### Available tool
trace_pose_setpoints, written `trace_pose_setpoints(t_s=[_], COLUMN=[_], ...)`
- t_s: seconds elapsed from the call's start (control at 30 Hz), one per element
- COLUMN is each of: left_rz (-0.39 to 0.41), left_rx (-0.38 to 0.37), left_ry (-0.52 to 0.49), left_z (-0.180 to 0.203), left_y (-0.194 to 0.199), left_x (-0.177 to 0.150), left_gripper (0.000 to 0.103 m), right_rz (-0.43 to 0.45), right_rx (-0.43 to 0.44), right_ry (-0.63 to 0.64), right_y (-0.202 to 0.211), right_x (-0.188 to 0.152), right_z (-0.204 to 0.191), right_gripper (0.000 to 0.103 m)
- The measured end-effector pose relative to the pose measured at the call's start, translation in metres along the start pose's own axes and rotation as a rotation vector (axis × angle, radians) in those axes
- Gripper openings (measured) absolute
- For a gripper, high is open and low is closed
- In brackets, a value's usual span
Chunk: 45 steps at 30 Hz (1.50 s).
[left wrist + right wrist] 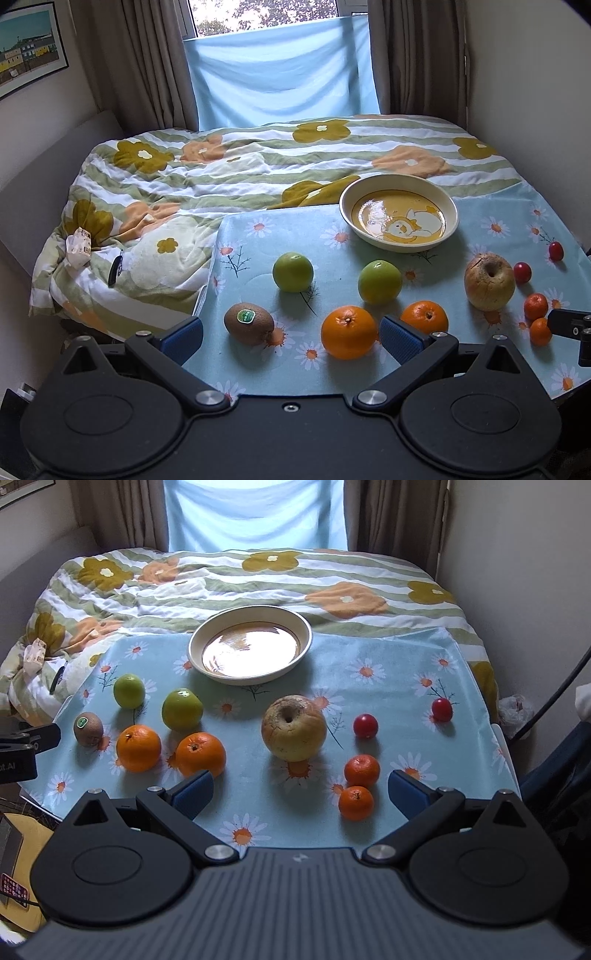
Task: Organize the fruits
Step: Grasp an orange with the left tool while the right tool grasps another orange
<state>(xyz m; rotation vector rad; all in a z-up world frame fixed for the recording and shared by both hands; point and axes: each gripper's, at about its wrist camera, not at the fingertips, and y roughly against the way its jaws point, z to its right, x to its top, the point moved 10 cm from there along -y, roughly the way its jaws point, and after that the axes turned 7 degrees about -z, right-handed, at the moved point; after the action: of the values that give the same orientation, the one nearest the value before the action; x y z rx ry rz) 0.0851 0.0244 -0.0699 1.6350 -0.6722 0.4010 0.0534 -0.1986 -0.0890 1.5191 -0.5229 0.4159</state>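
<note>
Fruits lie on a daisy-print cloth. In the left wrist view: a kiwi, two green fruits, two oranges, a wrinkled apple, two small mandarins and two red cherry tomatoes. An empty cream bowl sits behind them. My left gripper is open and empty, near the kiwi and front orange. My right gripper is open and empty, in front of the apple and beside the mandarins. The bowl shows there too.
The cloth lies on a bed with a floral striped quilt. A crumpled wrapper and a dark pen-like object lie on the quilt at left. Curtains and a window stand behind. Walls close both sides.
</note>
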Motion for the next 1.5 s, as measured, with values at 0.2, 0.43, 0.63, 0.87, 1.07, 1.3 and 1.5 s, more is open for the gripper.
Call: trace_pose_setpoints(t_s=[0.2,0.43,0.63,0.87,1.07,1.3,1.5], left_rz=[0.012,0.027,0.01,0.009,0.003,-0.023,-0.011], left_rx=[-0.044,-0.143,-0.218,-0.274,-0.284,-0.323,-0.308], left_ry=[-0.052,-0.182,-0.279,-0.366,-0.415,-0.418,-0.431], left_z=[-0.003,0.01,0.023,0.039,0.049,0.058,0.059], left_y=[-0.018,-0.059,-0.091,-0.111,-0.128,-0.14,-0.136], left_x=[-0.003,-0.01,-0.023,-0.028,-0.025,-0.025,-0.027], left_gripper=[0.103,0.102,0.095,0.092,0.085,0.067,0.066], right_rz=[0.007,0.023,0.014,0.008,0.016,0.007,0.005], right_rx=[0.072,0.129,0.196,0.232,0.257,0.304,0.338], right_ry=[0.069,0.215,0.309,0.408,0.452,0.48,0.485], right_y=[-0.013,-0.045,-0.079,-0.109,-0.123,-0.135,-0.14], right_x=[0.003,0.0,-0.01,-0.017,-0.011,-0.008,-0.004], right_z=[-0.023,-0.051,-0.064,-0.072,-0.077,-0.087,-0.095], right_gripper=[0.103,0.103,0.103,0.101,0.094,0.088,0.084])
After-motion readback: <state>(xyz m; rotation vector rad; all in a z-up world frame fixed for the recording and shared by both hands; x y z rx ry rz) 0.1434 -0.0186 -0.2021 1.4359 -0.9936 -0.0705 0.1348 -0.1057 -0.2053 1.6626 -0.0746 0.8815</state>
